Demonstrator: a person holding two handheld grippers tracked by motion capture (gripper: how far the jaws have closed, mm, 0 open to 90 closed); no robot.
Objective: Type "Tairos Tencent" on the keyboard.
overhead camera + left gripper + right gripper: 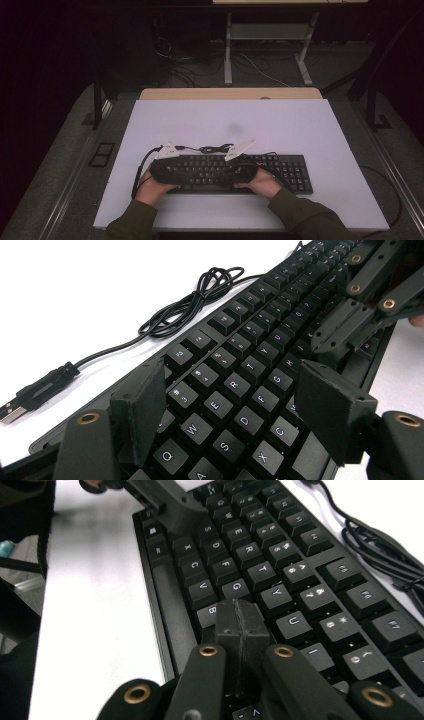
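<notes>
Keyboard typing goes best if the right hand-held gripper, pressed together, pokes one key squarely while the left hand-held gripper hovers spread.

A black keyboard lies across the near part of the white table, with both grippers low over its left and middle keys. Its coiled USB cable lies just behind it. Beyond the cable, the tabletop is bare and open to the far edge.
</notes>
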